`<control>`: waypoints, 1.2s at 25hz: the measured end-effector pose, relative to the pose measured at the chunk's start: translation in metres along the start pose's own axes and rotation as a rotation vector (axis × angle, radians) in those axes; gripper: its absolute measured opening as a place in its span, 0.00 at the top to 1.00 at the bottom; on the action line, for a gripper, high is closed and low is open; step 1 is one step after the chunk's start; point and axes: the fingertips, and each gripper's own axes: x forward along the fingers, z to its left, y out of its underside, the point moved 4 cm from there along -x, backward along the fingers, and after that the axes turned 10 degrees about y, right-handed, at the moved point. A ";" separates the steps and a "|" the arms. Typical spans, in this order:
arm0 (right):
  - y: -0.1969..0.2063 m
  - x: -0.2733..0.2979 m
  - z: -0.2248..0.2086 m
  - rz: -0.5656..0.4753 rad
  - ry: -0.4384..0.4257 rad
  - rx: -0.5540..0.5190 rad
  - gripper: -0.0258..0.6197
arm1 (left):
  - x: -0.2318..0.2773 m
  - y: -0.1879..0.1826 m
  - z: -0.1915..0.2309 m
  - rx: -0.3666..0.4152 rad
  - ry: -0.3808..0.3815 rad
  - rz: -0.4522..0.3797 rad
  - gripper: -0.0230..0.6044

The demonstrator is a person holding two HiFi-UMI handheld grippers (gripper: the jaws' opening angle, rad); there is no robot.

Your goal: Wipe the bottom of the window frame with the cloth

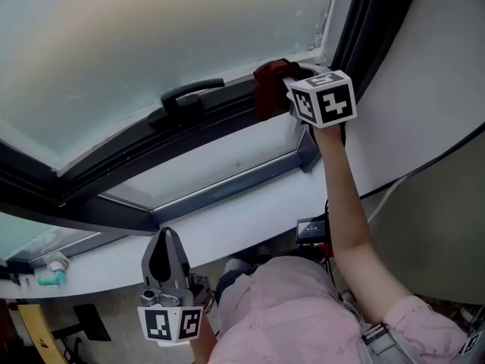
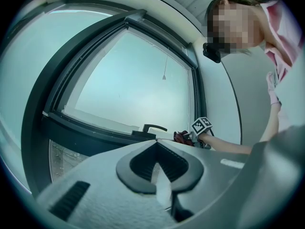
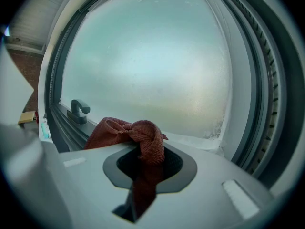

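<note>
A dark red cloth (image 1: 267, 89) is bunched against the bottom of the dark window frame (image 1: 121, 154), near its right corner. My right gripper (image 1: 292, 88) is shut on the cloth, with its marker cube just right of it. In the right gripper view the cloth (image 3: 138, 135) hangs between the jaws of the right gripper (image 3: 147, 149) and spills onto the pale ledge (image 3: 195, 141) under the frosted glass. My left gripper (image 1: 166, 235) is held low by the sill, jaws together and holding nothing. From the left gripper view, the left gripper (image 2: 156, 144) faces the window.
A black window handle (image 1: 189, 93) sits on the frame left of the cloth. Below runs a white sill (image 1: 250, 218). A small teal object (image 1: 49, 277) lies at the sill's left end. A cable (image 1: 424, 165) crosses the wall on the right.
</note>
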 end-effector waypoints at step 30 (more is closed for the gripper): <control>-0.002 -0.004 0.008 -0.097 -0.028 -0.148 0.88 | 0.012 0.006 0.001 -0.016 0.059 0.015 0.96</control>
